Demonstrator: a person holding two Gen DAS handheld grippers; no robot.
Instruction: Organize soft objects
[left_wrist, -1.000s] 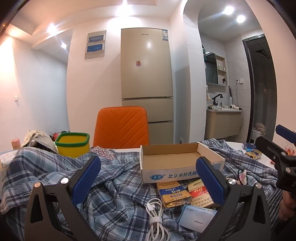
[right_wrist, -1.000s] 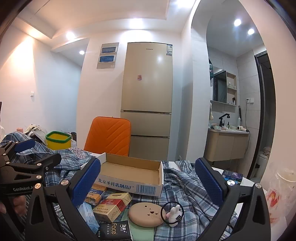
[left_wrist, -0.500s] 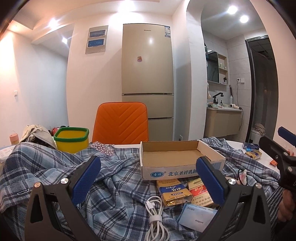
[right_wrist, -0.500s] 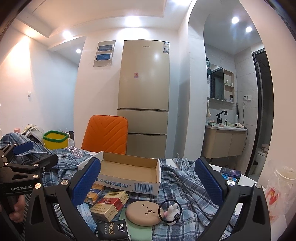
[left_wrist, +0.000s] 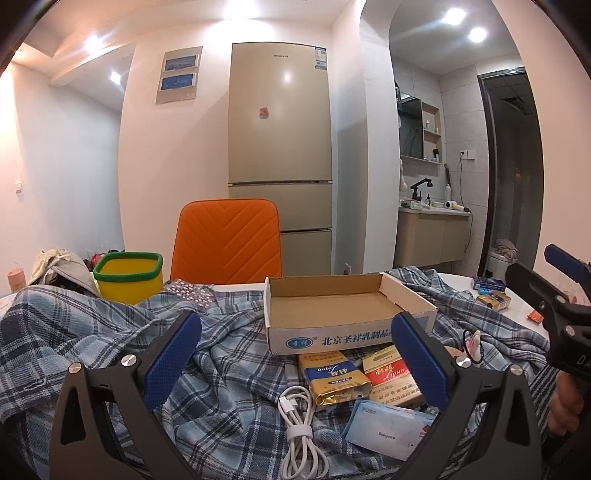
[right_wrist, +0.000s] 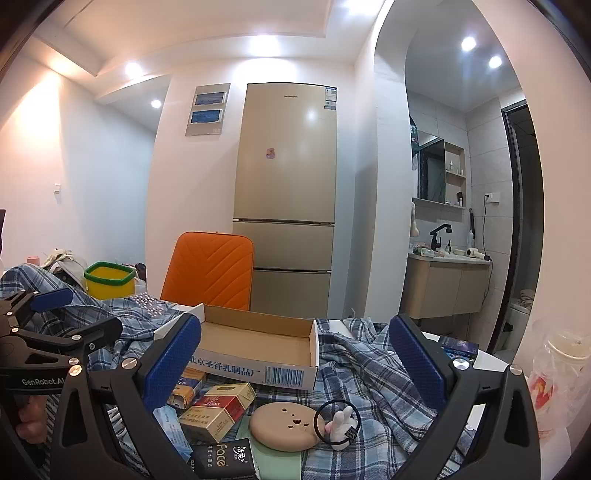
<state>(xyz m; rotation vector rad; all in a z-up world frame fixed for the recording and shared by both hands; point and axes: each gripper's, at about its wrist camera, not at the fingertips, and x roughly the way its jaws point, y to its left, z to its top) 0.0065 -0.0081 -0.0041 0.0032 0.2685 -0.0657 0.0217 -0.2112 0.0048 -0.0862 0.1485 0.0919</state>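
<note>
Nearest the left gripper (left_wrist: 295, 354): white cable (left_wrist: 301, 428), tissue pack (left_wrist: 388, 432), two cigarette packs (left_wrist: 369, 373), all lying on the plaid cloth (left_wrist: 110, 354). Beyond them, the open cardboard box (left_wrist: 340, 310), empty. Right gripper (right_wrist: 295, 354) sits over a beige pad (right_wrist: 284, 426) and hair tie (right_wrist: 336, 421).

Risk: loose folds may snag a finger and drag the packs, or tip the light box.

Pose: both grippers level, pointing forward, low over the table; fingers on each spread wide, nothing between them. Orange chair (left_wrist: 227, 240) and fridge (left_wrist: 279, 147) behind.
</note>
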